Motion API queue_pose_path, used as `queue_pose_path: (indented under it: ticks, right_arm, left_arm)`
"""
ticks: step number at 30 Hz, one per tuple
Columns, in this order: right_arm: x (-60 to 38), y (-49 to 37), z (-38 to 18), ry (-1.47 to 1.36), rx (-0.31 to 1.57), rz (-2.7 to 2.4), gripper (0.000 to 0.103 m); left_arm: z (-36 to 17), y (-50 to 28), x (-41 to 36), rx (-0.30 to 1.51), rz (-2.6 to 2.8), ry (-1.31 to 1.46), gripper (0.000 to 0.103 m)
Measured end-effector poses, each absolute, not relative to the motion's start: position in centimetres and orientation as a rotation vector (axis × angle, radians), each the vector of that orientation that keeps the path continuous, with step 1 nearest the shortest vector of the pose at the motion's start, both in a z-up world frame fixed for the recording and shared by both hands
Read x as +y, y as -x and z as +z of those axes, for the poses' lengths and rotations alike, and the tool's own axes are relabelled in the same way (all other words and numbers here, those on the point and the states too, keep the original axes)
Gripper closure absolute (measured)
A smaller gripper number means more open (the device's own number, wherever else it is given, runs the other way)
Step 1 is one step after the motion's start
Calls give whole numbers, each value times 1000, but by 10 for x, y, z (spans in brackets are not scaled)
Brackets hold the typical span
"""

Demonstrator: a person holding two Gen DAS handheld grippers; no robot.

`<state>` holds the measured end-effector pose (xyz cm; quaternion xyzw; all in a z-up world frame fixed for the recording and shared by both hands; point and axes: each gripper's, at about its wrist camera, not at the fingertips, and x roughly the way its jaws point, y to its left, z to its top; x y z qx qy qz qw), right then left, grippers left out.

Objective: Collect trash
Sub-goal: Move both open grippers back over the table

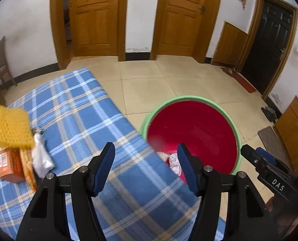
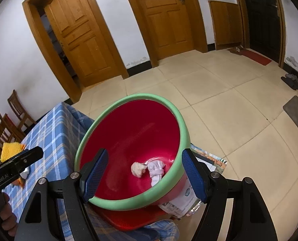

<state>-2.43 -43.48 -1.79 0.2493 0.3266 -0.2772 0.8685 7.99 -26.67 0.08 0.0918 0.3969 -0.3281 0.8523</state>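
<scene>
Fingers of the left gripper (image 1: 146, 167) stand apart with nothing between them, poised over the edge of the blue plaid counter (image 1: 72, 108) and angled down toward it. We note two pieces of trash already in the red basin (image 2: 141, 124): a crumpled wad (image 2: 138, 168) and a white tissue (image 2: 156, 169) touching it at the basin's bottom. Remaining trash sits on the counter, well to the left of the left fingers: a clear plastic wrapper (image 1: 41, 156), long axis running away from the camera, just beside an orange box (image 1: 8, 164) under a yellow sponge (image 1: 11, 127). We judge the left hand nearer. Right gripper (image 2: 145, 172) hangs above the basin, fingers likewise apart and empty, pitched down into it.
</scene>
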Motion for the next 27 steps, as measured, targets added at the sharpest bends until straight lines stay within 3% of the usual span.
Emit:
queue_pose_path:
  ticks: [27]
  right_arm:
    - [-390, 3, -4, -466, 722, -498, 26]
  left_arm:
    - [13, -129, -115, 782, -303, -17, 38]
